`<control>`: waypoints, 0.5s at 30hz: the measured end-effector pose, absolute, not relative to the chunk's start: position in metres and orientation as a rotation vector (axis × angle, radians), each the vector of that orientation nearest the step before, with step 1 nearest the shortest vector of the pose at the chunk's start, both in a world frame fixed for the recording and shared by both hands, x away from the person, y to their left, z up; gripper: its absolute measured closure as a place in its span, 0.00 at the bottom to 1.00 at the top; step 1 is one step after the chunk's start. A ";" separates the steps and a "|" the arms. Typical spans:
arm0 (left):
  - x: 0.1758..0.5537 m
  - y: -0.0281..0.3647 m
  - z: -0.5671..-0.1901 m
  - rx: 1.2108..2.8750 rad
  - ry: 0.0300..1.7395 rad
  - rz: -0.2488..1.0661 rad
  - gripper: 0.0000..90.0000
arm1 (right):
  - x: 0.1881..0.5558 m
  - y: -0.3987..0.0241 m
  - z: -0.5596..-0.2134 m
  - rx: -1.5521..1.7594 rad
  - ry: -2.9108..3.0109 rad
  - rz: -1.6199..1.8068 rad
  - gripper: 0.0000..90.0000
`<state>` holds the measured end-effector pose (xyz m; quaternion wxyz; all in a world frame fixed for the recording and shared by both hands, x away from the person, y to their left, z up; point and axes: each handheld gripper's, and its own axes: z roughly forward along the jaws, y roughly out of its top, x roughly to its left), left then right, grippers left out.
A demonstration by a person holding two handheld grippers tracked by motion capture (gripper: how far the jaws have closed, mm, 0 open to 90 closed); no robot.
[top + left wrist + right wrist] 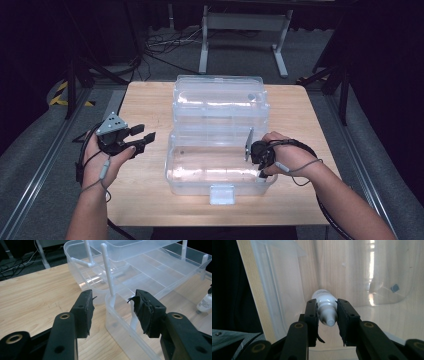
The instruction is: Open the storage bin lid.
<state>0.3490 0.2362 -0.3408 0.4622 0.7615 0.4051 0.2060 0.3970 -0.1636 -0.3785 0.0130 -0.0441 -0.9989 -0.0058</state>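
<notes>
I've got the small white bottle [325,305] pinched in the right gripper [326,315] low inside the open clear box [172,165], release still pending; left gripper [113,312] wide open, empty.

1. Storage box [220,165]: clear, colourless plastic; its trays and posts are translucent white.
2. Dropper bottle [325,305]: white body, white nozzle.
3. Left tool [141,138]: black jaws with black pads, brass-coloured rivets, grey three-cornered plate on top.
4. Right tool [326,321]: black, with the same brass-coloured rivets.
5. Surface [145,100]: light wood with a fine grain pattern.
6. Floor [40,150]: grey.
</notes>
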 end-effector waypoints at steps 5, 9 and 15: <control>0.349 0.235 -0.341 1.876 0.995 0.500 0.56 | 0.399 -0.164 -0.384 -0.145 -3.107 -0.009 0.79; 0.350 0.236 -0.342 1.882 0.994 0.500 0.56 | 0.399 -0.164 -0.388 -0.151 -3.102 -0.001 0.79; 0.350 0.235 -0.342 1.883 0.991 0.500 0.56 | 0.400 -0.165 -0.389 -0.153 -3.103 0.018 0.79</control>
